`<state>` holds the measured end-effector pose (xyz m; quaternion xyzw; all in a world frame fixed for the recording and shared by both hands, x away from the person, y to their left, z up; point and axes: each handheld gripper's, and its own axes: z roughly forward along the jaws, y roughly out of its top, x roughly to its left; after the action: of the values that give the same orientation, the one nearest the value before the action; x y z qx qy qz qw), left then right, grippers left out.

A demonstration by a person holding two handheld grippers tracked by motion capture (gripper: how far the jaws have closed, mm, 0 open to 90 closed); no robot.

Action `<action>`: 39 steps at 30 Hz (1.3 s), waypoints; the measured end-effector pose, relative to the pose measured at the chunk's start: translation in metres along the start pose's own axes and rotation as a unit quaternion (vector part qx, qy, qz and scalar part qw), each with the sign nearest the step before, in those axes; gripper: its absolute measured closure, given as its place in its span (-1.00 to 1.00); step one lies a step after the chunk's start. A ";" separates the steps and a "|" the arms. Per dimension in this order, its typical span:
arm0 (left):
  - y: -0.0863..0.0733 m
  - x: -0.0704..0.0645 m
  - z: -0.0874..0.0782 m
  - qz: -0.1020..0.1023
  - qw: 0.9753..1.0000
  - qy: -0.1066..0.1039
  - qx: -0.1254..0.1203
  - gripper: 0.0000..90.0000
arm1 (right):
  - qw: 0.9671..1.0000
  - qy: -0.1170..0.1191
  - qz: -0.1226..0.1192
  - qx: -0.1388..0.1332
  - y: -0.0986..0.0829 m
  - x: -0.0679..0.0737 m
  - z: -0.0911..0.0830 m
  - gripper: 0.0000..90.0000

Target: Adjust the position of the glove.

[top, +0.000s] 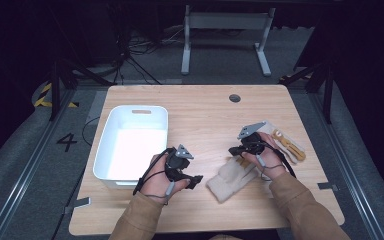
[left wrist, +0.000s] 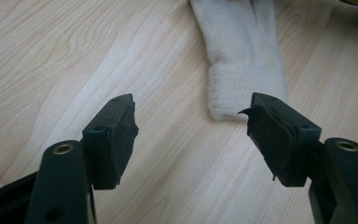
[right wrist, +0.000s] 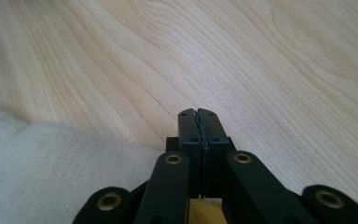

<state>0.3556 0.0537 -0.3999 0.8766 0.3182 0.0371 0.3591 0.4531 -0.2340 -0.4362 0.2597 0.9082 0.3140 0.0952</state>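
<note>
A pale, matt wooden table (top: pixel 200 115) with a flowing grain is seen in all views. The cream glove (left wrist: pixel 242 56) is made of knitted cloth, soft and fuzzy, with a ribbed cuff. The bin (top: pixel 111 131) near the left edge is formed of smooth white plastic with a slight sheen. The left gripper (left wrist: pixel 191 140) is built of matt black plastic, its pads (left wrist: pixel 123 140) faced with dull, rough-edged rubber; brass-coloured metal rivets are set in the right gripper (right wrist: pixel 198 116).

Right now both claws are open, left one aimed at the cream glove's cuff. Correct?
Not quite. The right claw is shut, its jaws pressed together in the right gripper view. The left claw is open and aimed at the cream glove cuff.
</note>
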 end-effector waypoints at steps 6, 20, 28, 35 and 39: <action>0.003 -0.001 0.003 0.006 1.000 -0.004 0.001 -0.26 | 1.000 -0.004 0.001 0.022 -0.003 -0.001 0.003 1.00; 0.023 -0.004 0.017 0.028 0.999 -0.025 0.000 -0.25 | 0.998 -0.018 0.035 0.041 -0.031 -0.005 -0.023 1.00; 0.036 -0.003 0.022 0.035 0.999 -0.033 -0.006 -0.24 | 0.997 -0.021 0.057 0.047 -0.049 -0.005 -0.038 1.00; 0.041 0.001 0.023 0.032 0.999 -0.033 -0.005 -0.23 | 0.996 -0.012 0.073 0.055 -0.059 -0.001 -0.047 1.00; 0.042 0.005 0.023 0.023 0.999 -0.023 -0.006 -0.23 | 0.995 -0.009 0.075 0.061 -0.062 0.002 -0.051 1.00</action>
<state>0.3884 0.0200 -0.3907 0.8820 0.2897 0.0266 0.3707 0.4088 -0.3008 -0.4342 0.3351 0.9029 0.2615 0.0638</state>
